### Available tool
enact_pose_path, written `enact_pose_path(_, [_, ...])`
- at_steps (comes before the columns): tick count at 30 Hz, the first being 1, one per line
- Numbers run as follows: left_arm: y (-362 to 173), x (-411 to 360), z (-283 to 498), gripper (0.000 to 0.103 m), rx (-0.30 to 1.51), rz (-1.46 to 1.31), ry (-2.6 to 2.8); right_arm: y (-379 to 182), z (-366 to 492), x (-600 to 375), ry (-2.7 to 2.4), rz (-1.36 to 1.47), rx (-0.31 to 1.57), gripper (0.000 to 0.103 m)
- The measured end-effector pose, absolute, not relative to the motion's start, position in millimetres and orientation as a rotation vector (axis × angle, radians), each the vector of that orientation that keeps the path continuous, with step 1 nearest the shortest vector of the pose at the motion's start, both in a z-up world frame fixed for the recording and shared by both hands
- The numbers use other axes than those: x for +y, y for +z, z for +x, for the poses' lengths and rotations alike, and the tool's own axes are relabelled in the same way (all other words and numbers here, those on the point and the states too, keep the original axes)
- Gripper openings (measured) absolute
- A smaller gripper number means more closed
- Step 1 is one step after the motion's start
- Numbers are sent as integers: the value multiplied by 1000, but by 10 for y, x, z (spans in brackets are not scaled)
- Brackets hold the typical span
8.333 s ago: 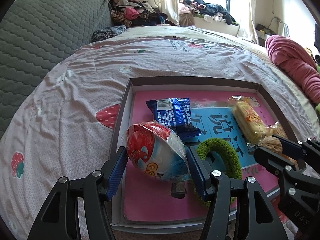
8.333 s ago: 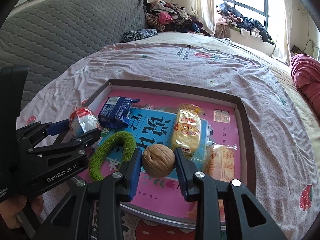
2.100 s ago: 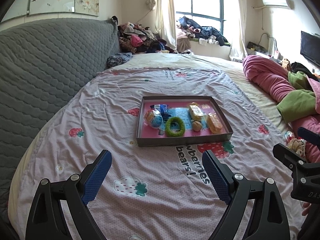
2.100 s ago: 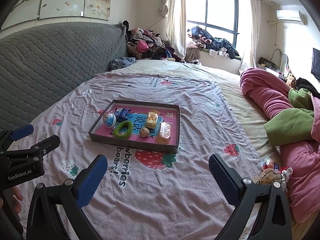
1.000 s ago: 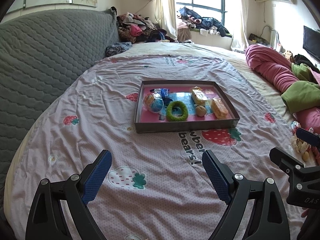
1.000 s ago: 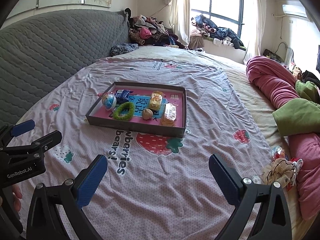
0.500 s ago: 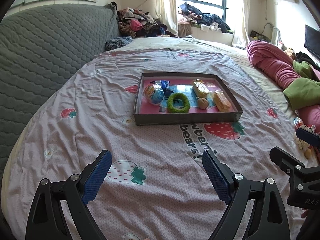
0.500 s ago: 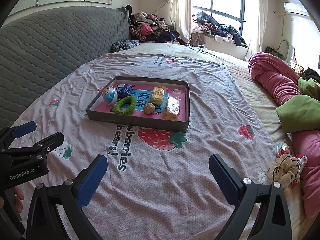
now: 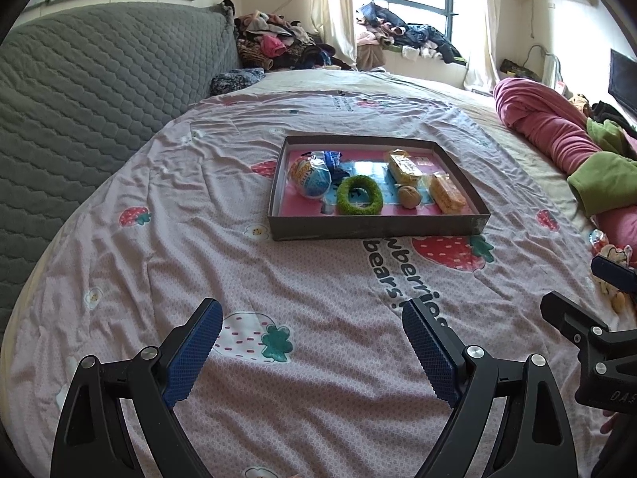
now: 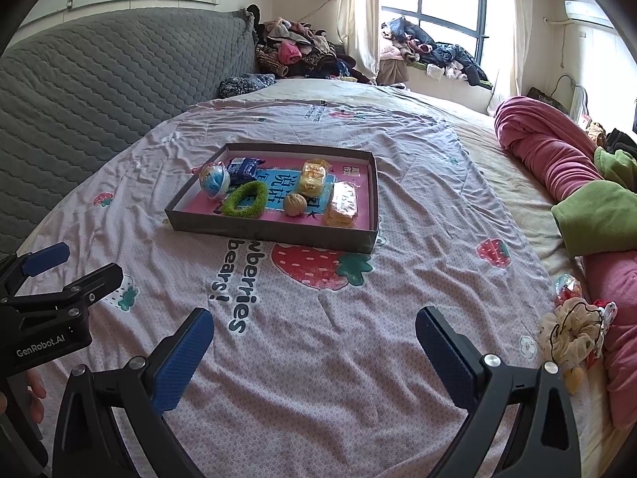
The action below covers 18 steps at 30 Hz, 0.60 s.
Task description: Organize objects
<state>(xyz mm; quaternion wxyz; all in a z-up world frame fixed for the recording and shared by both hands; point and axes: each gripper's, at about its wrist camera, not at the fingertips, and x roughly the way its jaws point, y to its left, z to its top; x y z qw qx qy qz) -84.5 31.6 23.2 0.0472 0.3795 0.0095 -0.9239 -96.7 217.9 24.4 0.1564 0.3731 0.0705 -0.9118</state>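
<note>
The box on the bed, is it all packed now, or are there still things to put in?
Looks nearly done. The box already holds the round snack pack, blue packet, green ring, walnut and two yellow snack packs. Nothing is in hand: the left claw and right claw are open and empty. A frilly scrunchie lies outside, maybe not part of it.
</note>
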Motion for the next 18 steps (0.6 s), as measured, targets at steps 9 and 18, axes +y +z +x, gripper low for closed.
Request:
enact_pose_path(9, [141, 287, -822, 92, 28, 1163, -2812, 152, -962, 2208, -2610, 1084, 191, 102])
enact_pose_path(18, [4, 254, -790, 92, 22, 1184, -2793, 8, -923, 2248, -2606, 1116, 178, 102])
